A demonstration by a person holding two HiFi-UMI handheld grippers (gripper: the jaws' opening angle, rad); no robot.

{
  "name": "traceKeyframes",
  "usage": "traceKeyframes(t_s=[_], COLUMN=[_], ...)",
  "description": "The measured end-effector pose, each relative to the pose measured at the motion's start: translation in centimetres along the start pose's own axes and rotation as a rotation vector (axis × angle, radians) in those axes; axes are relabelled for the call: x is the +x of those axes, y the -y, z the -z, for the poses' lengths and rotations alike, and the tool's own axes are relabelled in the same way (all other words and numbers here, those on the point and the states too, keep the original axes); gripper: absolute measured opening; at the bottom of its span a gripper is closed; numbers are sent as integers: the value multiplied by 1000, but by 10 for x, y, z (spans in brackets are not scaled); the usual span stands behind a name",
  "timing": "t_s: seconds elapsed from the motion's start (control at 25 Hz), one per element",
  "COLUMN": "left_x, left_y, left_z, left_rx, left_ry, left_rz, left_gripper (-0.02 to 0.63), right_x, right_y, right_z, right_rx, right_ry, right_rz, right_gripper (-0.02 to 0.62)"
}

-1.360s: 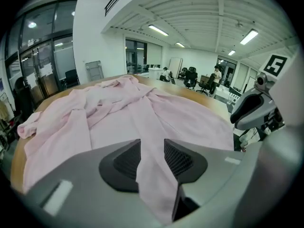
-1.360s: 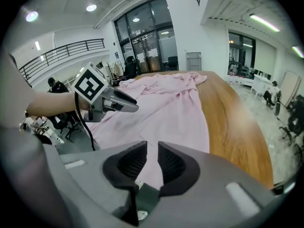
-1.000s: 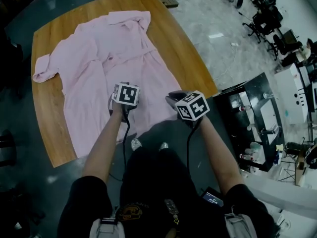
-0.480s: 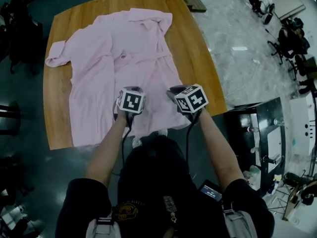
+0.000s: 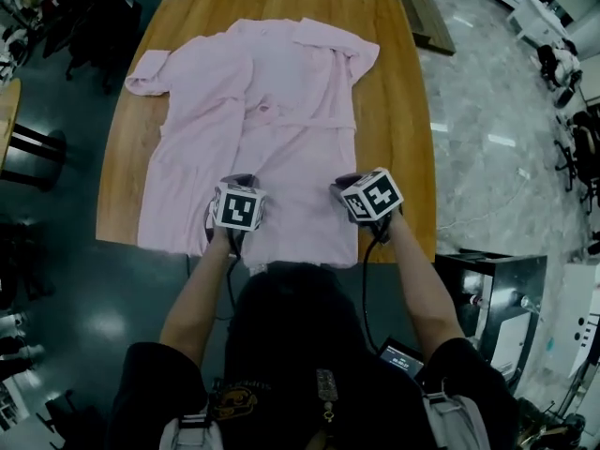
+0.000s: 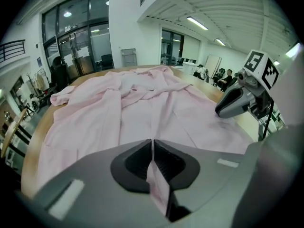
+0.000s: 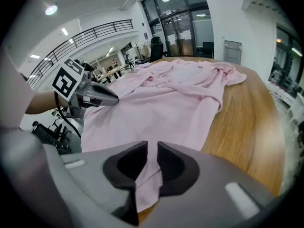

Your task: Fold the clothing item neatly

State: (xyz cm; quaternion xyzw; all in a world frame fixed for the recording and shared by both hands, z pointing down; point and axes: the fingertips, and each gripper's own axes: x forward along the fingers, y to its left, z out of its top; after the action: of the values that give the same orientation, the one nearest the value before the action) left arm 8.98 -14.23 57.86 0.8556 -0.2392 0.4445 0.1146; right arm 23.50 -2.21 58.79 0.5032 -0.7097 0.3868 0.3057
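The garment (image 5: 272, 129) lies spread on the table (image 5: 408, 129), with the collar end far and the hem at the near edge. The left hand-held gripper (image 6: 152, 148) is clamped tight on a pinch of the hem. The right hand-held gripper (image 7: 150, 151) grips the hem further along, its jaws slightly apart with cloth pressed between them.

The step in hand looks like carrying the hem up toward the collar. To do it well, both hands should probably lift together and level, keep the hem taut between them, and lay it down square so no crease is trapped beneath.

The cloth is pale pink, thin and rumpled around the waist band (image 5: 281, 117). One sleeve (image 5: 150, 68) sticks out to the left, and the other seems folded inward.
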Motion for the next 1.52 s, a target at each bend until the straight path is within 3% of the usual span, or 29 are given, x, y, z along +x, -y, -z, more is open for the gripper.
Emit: traceKeyframes(t_s=[0.2,0.4,0.56,0.8,1.04,1.16,1.32,1.44,1.52], left_x=[5,-2,4,45,85,103,131,143,145], left_y=[-7,-11,-27,-23,-10,0,9,7,5], left_z=[23,10,-32,-111,-161,-171,-168,-165,-164], left_rx=[-41,-99,-53,71,204,252,262,254,258], left_ry=[-72,-37,20,95,142,142,81,27,8], left_rz=[-15,80,97,155,220,245,258,218,170], left_gripper=[31,106,106,97,97,72,79,123,82], right_x=[11,10,11,9,16,17,19,24,28], right_y=[13,12,11,34,48,52,62,66,67], right_z=[-1,-9,-25,-57,-80,-82,-76,-68,-59], right_rx=[-46,-29,-4,23,56,76,97,96,90], right_ry=[-67,-38,8,58,82,92,95,82,58], right_rz=[-4,-45,-49,26,87,105,98,68,50], right_gripper=[58,58,58,58,58,58,58,58,58])
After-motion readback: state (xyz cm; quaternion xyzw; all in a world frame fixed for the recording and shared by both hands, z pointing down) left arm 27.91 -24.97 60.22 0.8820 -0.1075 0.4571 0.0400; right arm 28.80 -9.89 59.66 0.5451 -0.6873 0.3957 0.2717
